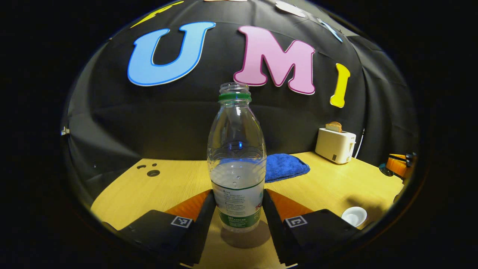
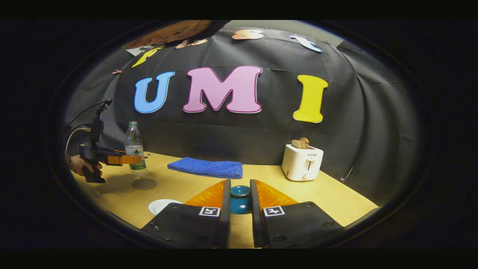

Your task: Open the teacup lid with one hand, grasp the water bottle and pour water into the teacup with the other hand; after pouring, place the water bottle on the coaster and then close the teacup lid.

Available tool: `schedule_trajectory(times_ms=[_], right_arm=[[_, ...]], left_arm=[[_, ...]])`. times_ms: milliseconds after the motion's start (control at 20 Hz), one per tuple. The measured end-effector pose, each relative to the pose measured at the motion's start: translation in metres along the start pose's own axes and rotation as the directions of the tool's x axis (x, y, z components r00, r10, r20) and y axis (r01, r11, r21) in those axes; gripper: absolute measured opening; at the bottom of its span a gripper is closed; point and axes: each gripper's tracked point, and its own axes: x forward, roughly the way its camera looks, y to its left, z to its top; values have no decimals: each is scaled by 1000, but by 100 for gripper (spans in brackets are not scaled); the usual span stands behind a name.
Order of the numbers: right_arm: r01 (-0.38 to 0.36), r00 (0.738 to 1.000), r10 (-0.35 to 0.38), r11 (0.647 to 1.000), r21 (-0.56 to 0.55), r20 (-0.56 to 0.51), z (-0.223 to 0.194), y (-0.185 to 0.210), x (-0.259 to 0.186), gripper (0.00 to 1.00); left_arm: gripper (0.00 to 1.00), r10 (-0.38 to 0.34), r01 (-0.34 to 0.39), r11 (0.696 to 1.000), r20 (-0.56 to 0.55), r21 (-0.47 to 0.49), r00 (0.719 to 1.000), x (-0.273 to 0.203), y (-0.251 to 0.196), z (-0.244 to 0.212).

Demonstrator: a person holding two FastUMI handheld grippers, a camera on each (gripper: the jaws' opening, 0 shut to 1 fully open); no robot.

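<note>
The clear water bottle [image 1: 236, 149] has no cap, a green neck ring and water in its lower part. It stands upright between the fingers of my left gripper [image 1: 239, 194], which press on both its sides low down. In the right gripper view the left gripper [image 2: 132, 160] and a hand hold the bottle [image 2: 134, 144] just behind a round brown coaster [image 2: 144, 184]. My right gripper [image 2: 239, 184] is shut on a teal lid [image 2: 240, 201]. An open white teacup [image 1: 354, 216] sits on the table under the right gripper [image 1: 399, 166].
A folded blue cloth [image 2: 206, 167] lies at the back of the wooden table [image 2: 328, 194]. To its right stands a white toaster [image 2: 302, 161] with bread in it. Small holes [image 1: 153, 173] mark the table's far left. The black wall closes off the back.
</note>
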Motion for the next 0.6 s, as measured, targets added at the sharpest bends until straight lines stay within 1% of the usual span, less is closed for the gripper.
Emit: schedule_trajectory(times_ms=[50,150,200,250,400,450,600], right_arm=[[0,1000,0,1000,-2,0,1,1,1,32],[0,1000,0,1000,-4,-4,0,4,4,27],[-1,1000,1,1000,-4,-6,-1,5,5,27],[-1,1000,1,1000,-4,-6,-1,7,6,32],[-5,1000,5,1000,-9,-14,-3,12,8,32],[-7,1000,7,1000,-10,-16,-4,13,9,28],[-5,1000,4,1000,-13,-18,-4,15,10,27]], left_arm=[[75,-8,8,1000,-5,-4,1000,0,-2,-5],[75,-14,14,1000,-8,14,1000,-2,-3,-15],[75,-15,15,1000,-8,27,1000,0,-5,-19],[75,-14,14,999,-6,35,1000,1,-6,-22],[75,-17,17,1000,-25,19,1000,4,-6,-32],[76,-17,17,1000,-24,11,1000,3,-4,-33],[77,-24,24,1000,-22,18,999,3,-6,-34]])
